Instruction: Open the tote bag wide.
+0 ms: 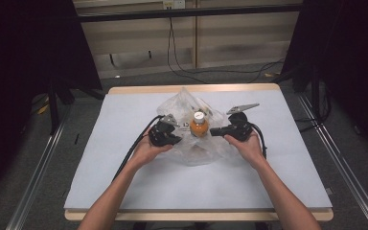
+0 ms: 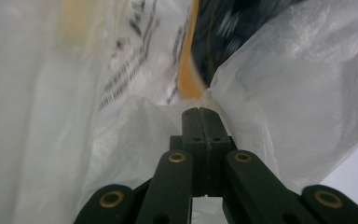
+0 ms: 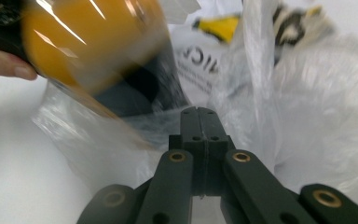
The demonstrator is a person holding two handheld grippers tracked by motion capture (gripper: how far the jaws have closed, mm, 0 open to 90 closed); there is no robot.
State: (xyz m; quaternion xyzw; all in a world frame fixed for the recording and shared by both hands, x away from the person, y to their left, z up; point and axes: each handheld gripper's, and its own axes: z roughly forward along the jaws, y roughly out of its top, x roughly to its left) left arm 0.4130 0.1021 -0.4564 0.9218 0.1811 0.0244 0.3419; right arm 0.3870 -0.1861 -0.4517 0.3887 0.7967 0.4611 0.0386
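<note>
A crumpled clear plastic bag [image 1: 196, 152] with black print lies in the middle of the white table top [image 1: 124, 182]. Inside it an orange bottle [image 1: 199, 128] with a white cap stands upright. My left gripper [image 1: 179, 140] meets the bag's left side. Its jaws are pressed together, and the film [image 2: 270, 93] bunches at their tip [image 2: 200, 112]. My right gripper [image 1: 213, 130] comes in from the right beside the bottle. Its jaws are together too [image 3: 199, 112], with film stretched off the tip. The orange bottle [image 3: 88, 42] looms blurred close ahead.
Trailing cables run back from both grippers along the forearms. The table's wooden edge [image 1: 191, 89] frames the white sheet. Behind the table, cables lie on the floor below a pale wall. Metal rails run along both sides. A fingertip of the other hand [image 3: 4, 65] shows past the bottle.
</note>
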